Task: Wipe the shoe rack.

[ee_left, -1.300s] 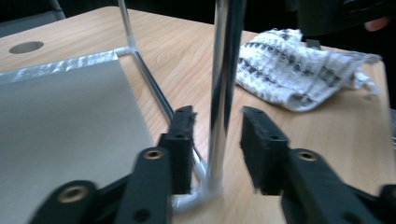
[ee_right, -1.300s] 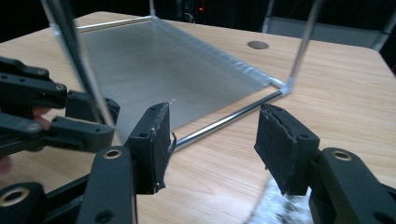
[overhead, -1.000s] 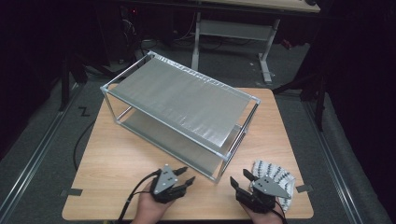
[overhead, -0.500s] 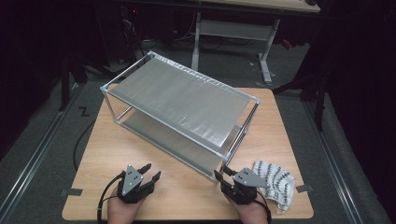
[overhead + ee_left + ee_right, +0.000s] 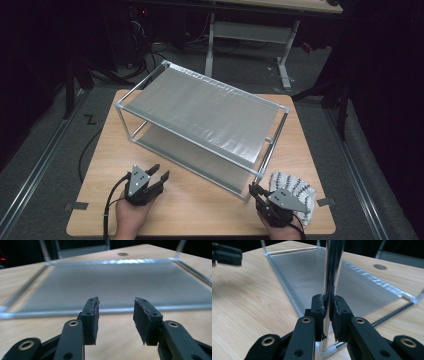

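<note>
Fingers (image 5: 318, 312) of the right gripper (image 5: 327, 315) pinch the near corner post (image 5: 329, 285) of the metal shelf rack (image 5: 200, 112) on the counter (image 5: 105, 165), likely to steady it, while the left gripper (image 5: 157, 176) waits half-open, empty, pointing toward the rack.

Both tongs (image 5: 156, 176) (image 5: 256, 191) are black — grey three-cornered top plates, brass-ringed rivets, worn rubber pads (image 5: 91, 315) — trailing black cables.

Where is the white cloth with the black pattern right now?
In the high view, the white black-patterned cloth lies at the near right corner of the wooden table, right of the metal two-tier rack's corner post and partly under the right gripper.
</note>
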{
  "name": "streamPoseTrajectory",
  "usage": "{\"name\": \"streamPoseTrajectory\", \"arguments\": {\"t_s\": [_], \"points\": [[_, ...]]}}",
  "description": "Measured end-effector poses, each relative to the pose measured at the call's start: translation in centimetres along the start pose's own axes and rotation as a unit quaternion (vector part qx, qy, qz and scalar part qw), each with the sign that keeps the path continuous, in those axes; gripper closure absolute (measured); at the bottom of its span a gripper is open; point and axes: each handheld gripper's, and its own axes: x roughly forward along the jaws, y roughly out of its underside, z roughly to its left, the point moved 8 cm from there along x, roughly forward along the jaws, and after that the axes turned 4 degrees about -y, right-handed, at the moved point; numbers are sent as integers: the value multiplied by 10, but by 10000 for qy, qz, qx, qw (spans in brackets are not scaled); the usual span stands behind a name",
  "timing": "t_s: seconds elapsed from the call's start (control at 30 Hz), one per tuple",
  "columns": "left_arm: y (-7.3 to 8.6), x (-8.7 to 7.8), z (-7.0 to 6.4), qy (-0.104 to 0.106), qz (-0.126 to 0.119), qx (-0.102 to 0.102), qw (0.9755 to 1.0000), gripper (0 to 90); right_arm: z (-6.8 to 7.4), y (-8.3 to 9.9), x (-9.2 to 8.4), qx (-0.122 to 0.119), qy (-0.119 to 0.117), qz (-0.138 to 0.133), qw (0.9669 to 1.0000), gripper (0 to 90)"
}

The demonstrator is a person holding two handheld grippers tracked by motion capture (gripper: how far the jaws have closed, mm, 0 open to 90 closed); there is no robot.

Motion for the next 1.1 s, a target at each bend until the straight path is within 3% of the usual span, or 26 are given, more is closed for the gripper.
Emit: {"name": "streamPoseTrajectory", "arguments": {"t_s": [0.17,0.2,0.3,0.4,0.47,0.57,0.77,0.87,0.97,1.03,1.1], "points": [[-6,6,22,-391,62,110,9992,556,-14,6,-15,200,180,-23,9996,806],[-6,7,27,-445,71,66,9990,563,-22,9,-21,282,267,-35,9992,806],[-7,7,48,-695,173,-213,9972,575,-28,11,-26,347,346,-47,9988,805],[-17,7,71,-959,48,-445,9944,563,-32,13,-29,395,415,-71,9983,805],[-22,11,87,-1162,123,-357,9925,556,-34,13,-30,381,420,-74,9984,805],[-25,17,97,-1295,167,-252,9911,553,-34,13,-30,378,417,-71,9984,805],[-30,43,123,-1515,369,-362,9871,509,-35,13,-30,382,397,-73,9985,805],[-36,54,130,-1541,349,-412,9866,504,-34,13,-30,376,404,-59,9985,806],[-39,61,134,-1564,345,-456,9860,583,-35,13,-30,354,385,-69,9986,807],[-39,61,135,-1623,335,-440,9852,728,-35,13,-30,370,369,-74,9986,808],[-39,56,137,-1698,321,-425,9840,800,-36,13,-28,375,372,-88,9986,808]]}}
